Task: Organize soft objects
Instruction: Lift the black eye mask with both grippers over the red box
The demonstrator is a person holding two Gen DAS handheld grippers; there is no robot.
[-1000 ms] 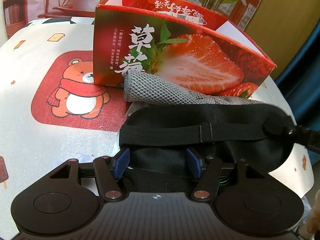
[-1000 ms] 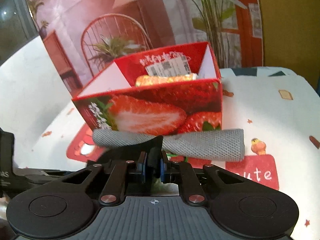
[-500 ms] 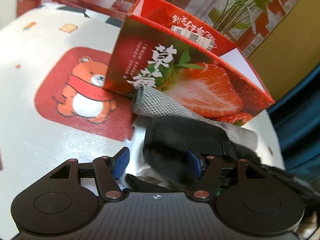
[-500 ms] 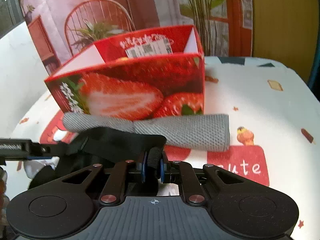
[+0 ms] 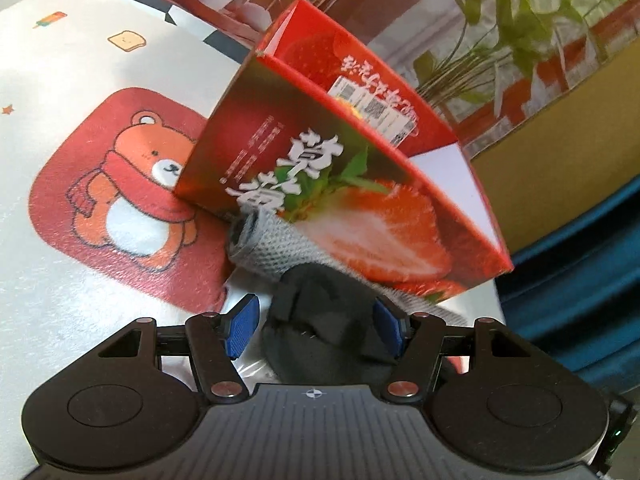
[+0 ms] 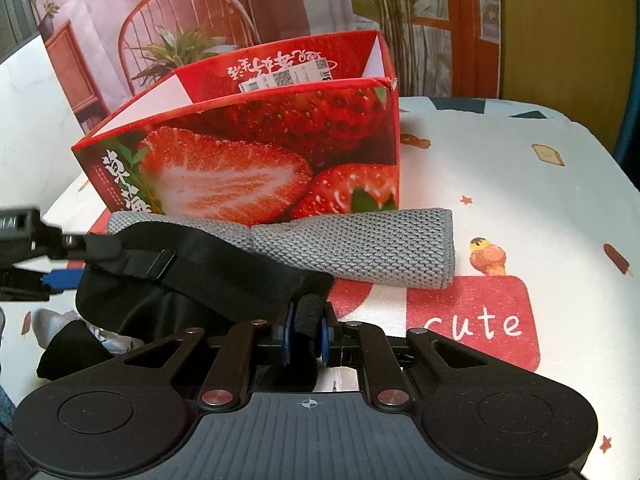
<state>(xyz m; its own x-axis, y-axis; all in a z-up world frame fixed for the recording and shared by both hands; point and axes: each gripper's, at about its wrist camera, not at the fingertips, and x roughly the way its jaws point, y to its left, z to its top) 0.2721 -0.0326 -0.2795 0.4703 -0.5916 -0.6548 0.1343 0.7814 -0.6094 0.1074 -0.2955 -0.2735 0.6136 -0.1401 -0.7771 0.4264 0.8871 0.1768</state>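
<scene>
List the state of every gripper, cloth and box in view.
Left gripper: open around the mask, left pad clear of it.
Right gripper: shut on the mask's strap.
Mask: black, bunched, held between the two grippers.
Grey cloth: rolled, lying on the table against the box.
Box: upright, top open.
</scene>
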